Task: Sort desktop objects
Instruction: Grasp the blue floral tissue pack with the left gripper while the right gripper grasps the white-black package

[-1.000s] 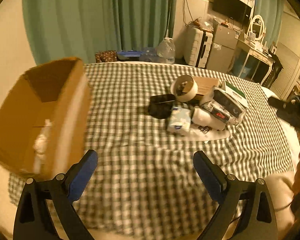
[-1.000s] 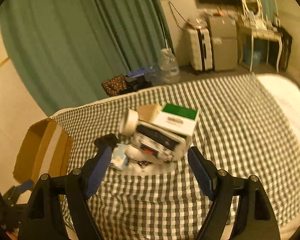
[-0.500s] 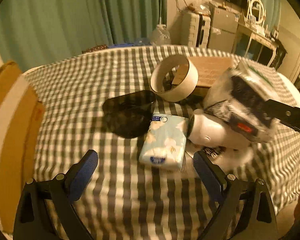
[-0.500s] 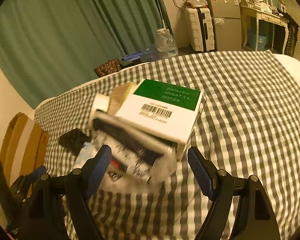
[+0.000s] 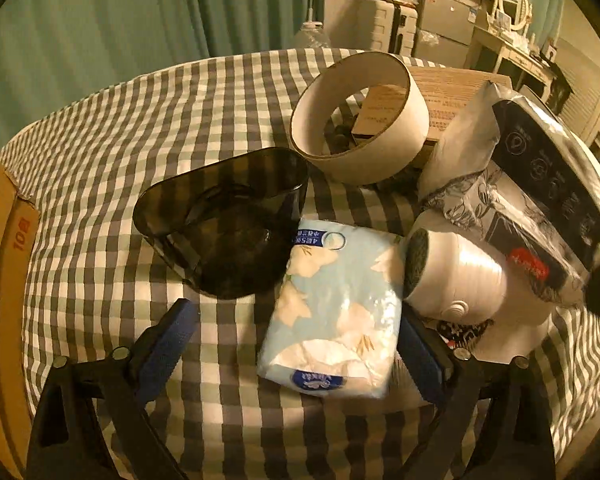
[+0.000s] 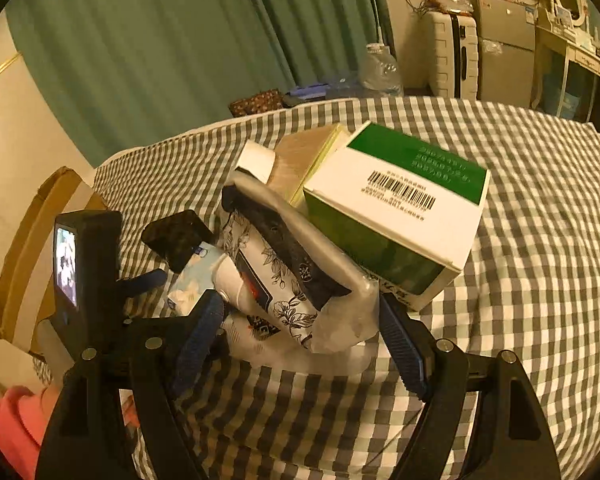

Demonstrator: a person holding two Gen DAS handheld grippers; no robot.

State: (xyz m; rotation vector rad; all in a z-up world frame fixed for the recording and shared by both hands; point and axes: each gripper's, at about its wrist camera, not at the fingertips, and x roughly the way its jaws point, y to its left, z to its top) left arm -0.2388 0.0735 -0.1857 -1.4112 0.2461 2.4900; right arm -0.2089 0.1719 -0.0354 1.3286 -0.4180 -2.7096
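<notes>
A pile of objects lies on the checked tablecloth. My left gripper is open, its fingers either side of a light-blue tissue pack, not closed on it. Beside the pack are a dark translucent tray, a white tape ring and a white round bottle. My right gripper is open around the near end of a black-and-white flowered packet in plastic wrap. A green-and-white box leans behind it. The left gripper's body shows in the right wrist view.
A cardboard box stands at the table's left edge, also showing in the left wrist view. A flat brown carton lies behind the tape ring. Green curtains, a suitcase and furniture are beyond the table.
Both grippers have moved forward and down into the pile. The left one swung away from the cardboard box to straddle the tissue pack; the right one closed in on the flowered packet.
</notes>
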